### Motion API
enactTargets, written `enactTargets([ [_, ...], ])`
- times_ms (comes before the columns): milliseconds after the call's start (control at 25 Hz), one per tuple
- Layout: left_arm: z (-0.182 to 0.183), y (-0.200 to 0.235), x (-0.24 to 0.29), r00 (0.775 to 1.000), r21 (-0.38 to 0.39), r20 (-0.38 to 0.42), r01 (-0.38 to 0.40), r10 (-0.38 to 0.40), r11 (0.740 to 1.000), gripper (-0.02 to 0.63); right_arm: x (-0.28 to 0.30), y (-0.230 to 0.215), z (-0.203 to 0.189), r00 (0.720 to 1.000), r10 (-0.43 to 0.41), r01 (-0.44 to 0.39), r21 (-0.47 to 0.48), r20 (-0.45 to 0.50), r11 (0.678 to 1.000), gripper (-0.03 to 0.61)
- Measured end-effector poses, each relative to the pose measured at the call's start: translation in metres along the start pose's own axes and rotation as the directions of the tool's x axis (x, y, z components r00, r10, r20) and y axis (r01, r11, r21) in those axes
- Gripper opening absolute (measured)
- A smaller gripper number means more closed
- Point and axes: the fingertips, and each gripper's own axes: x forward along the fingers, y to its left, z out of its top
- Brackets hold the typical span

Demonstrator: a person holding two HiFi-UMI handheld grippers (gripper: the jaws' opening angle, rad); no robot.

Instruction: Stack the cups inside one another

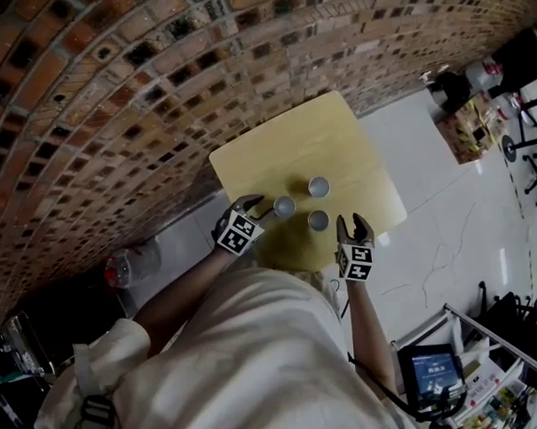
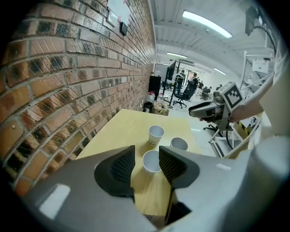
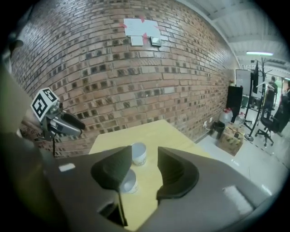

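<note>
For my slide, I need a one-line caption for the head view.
Open left hand-held gripper and right hand-held gripper beside three unstacked cups on a yellow table.

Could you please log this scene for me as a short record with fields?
Surface: yellow table beside a brick wall
Cups: three, upright and separate: left cup, far cup, near cup
Stacking: none nested yet
Left gripper: fingers apart, holding nothing; beside the left cup
Right gripper: fingers apart, holding nothing; beside the near cup
</note>
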Motion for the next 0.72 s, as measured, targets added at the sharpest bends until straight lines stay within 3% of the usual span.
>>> enactTargets([
  [280,0.008,0.001,-0.003,0.999,0.006,0.018,0.033,-0.033,0.999,0.183,-0.014,0.007,-0.003,1.0,-0.02,0.021,-0.043,0.019,0.999,0.172],
  [320,0.008,0.003,-0.003,0.999,0.009,0.019,0.029,-0.029,1.0,0.157,-0.015,0.01,-0.004,1.0,-0.021,0.022,-0.055,0.014,0.998,0.165],
  [360,0.007,0.006,-0.004,1.0,0.008,0.02,0.021,-0.021,1.0,0.135,-0.015,0.013,-0.005,1.0,-0.021,0.021,-0.072,0.006,0.997,0.158],
  [520,0.005,0.014,-0.006,0.999,-0.047,0.036,0.029,-0.027,0.998,0.148,-0.012,0.036,-0.012,0.998,0.025,-0.034,-0.188,-0.049,0.982,0.15],
  [640,0.005,0.014,-0.007,0.998,-0.06,0.039,0.053,-0.05,0.997,0.17,-0.004,0.056,-0.023,0.989,0.07,-0.105,-0.293,-0.128,0.95,0.149],
  [720,0.003,0.014,-0.008,0.998,-0.057,0.037,0.058,-0.056,0.997,0.172,0.002,0.07,-0.043,0.964,0.084,-0.187,-0.421,-0.252,0.888,0.143],
])
